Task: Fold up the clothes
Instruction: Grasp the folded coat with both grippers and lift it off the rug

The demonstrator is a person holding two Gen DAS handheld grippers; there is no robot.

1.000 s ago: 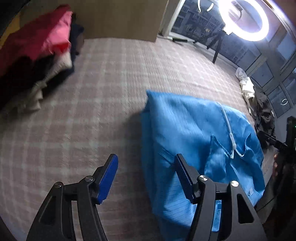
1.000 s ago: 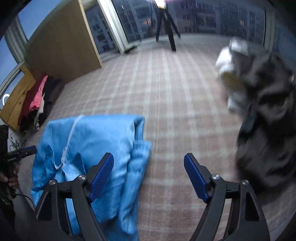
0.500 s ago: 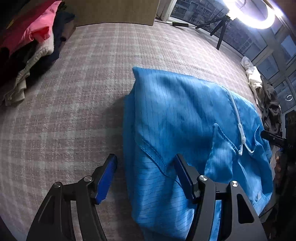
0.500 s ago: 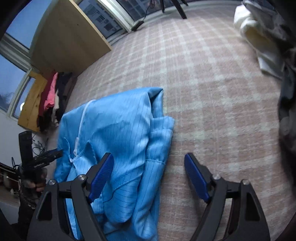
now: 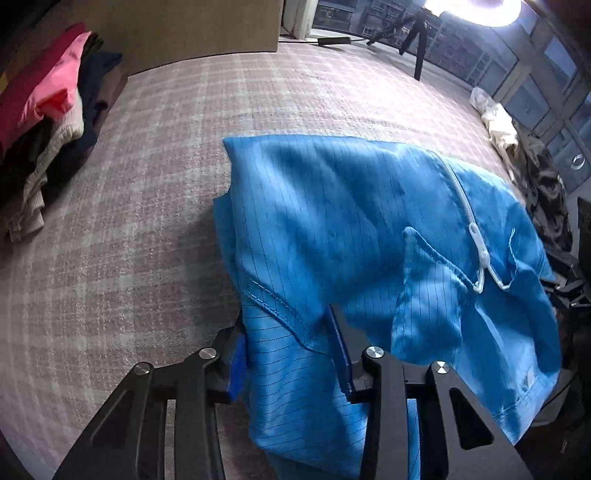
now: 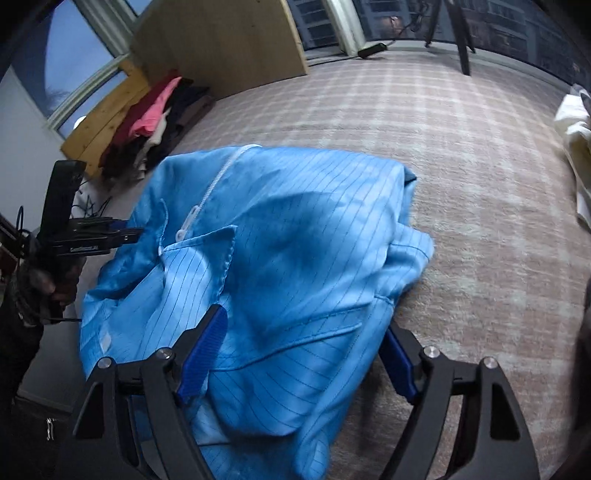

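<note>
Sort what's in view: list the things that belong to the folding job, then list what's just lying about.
In the job:
- blue zip jacket
- left tool, open around the jacket's edge
- right tool, open around a fold

Lying about:
- stack of folded clothes
- heap of dark and white clothes
- ring light
- wooden panel

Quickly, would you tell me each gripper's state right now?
Left gripper: open, straddling the blue pinstriped zip-up garment.
Right gripper: open, straddling it too.
</note>
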